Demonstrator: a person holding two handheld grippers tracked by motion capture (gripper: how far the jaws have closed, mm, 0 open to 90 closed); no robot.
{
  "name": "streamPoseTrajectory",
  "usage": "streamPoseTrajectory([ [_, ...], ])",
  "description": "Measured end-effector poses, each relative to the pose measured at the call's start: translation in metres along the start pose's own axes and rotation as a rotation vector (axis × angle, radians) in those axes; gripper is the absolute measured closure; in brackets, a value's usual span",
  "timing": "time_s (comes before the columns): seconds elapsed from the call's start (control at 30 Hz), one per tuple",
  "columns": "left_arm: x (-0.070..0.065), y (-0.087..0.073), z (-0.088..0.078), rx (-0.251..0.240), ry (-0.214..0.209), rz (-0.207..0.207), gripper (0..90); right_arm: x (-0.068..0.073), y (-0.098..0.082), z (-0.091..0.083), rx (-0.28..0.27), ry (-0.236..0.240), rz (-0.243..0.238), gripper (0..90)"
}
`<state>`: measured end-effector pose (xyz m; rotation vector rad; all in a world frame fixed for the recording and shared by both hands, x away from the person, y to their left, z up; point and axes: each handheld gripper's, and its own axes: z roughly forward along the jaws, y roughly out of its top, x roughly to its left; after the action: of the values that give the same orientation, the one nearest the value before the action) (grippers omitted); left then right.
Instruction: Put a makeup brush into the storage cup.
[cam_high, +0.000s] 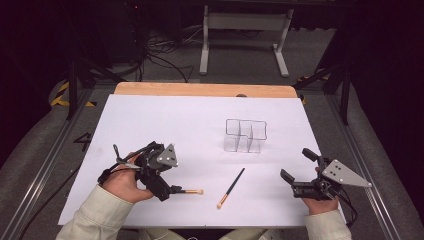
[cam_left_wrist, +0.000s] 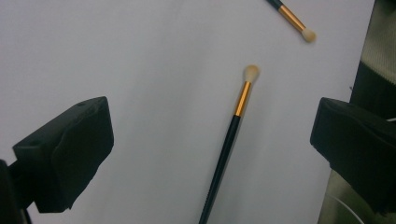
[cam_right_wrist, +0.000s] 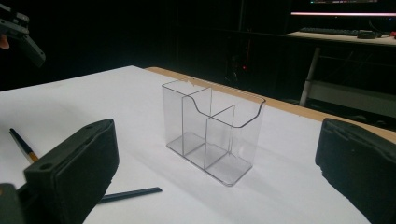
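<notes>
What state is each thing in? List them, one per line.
Left tongs: open, straddling a brush.
Right tongs: open, holding nothing.
Brush between the left tongs: lying flat on the table, not gripped.
Second brush: lying flat, untouched.
Clear organizer: upright, compartments empty.
</notes>
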<state>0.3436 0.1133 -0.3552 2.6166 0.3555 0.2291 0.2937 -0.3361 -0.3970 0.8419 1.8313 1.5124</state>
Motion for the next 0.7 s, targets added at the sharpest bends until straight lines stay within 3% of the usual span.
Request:
streamPoseTrajectory([
  [0.37, 0.000, 0.001, 0.019, 0.107, -0.021, 0.015, 0.1, 0.003, -0.002, 0.003, 0.019, 0.011, -0.009, 0.0],
  [0.7, 0.001, 0.000, 0.028, 0.141, -0.033, -0.004, 0.4, 0.002, -0.003, 0.002, 0.020, 0.004, -0.008, 0.0],
])
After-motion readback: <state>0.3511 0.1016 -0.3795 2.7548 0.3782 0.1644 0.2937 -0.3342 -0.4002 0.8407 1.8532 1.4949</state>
